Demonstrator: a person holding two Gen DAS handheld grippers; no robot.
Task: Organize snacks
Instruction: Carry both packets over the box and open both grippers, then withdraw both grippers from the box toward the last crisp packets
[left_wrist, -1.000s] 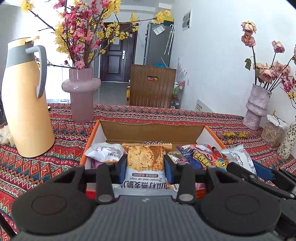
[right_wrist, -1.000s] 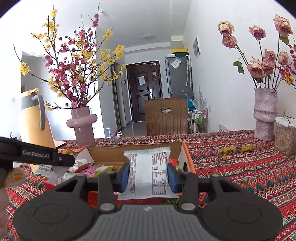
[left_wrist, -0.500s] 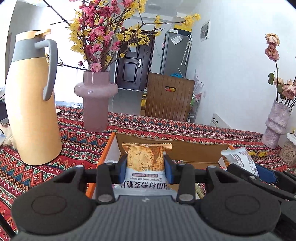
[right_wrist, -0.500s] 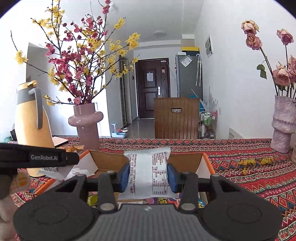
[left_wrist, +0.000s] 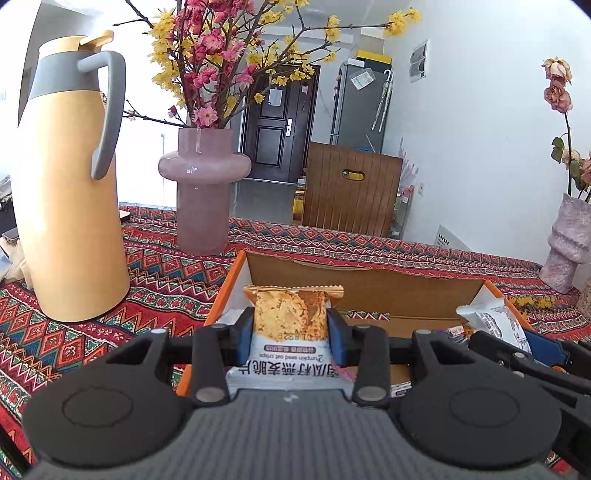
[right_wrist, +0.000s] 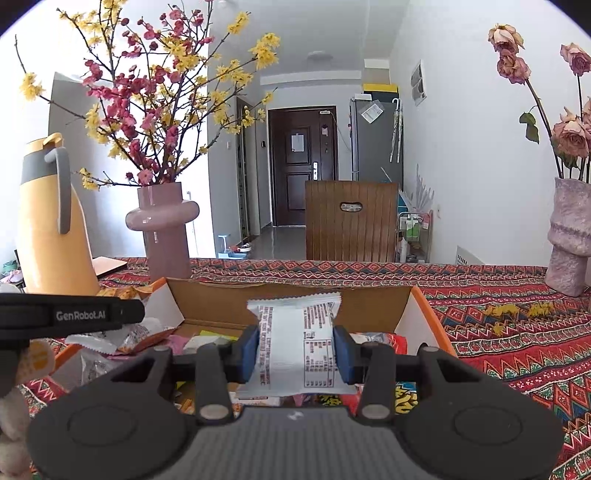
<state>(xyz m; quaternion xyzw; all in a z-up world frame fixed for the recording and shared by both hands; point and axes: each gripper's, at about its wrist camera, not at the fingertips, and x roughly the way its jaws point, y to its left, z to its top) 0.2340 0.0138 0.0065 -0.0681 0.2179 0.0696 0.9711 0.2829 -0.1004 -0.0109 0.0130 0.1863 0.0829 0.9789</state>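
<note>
My left gripper is shut on an oat crisp packet, orange-topped with a white lower half, held above the near left part of an open cardboard box with orange edges. My right gripper is shut on a white snack packet with its printed back facing me, held over the same box. Several loose snack packets lie in the box. The right gripper and its packet show at the right in the left wrist view. The left gripper's arm crosses the left of the right wrist view.
A yellow thermos jug and a pink vase of blossom branches stand left of the box on the patterned tablecloth. A textured vase of dried roses stands at the right. A wooden chair is behind the table.
Both grippers have risen and pulled back with their packets. The left gripper has shifted left, so the jug and pink vase look larger and less of the box's contents shows.
</note>
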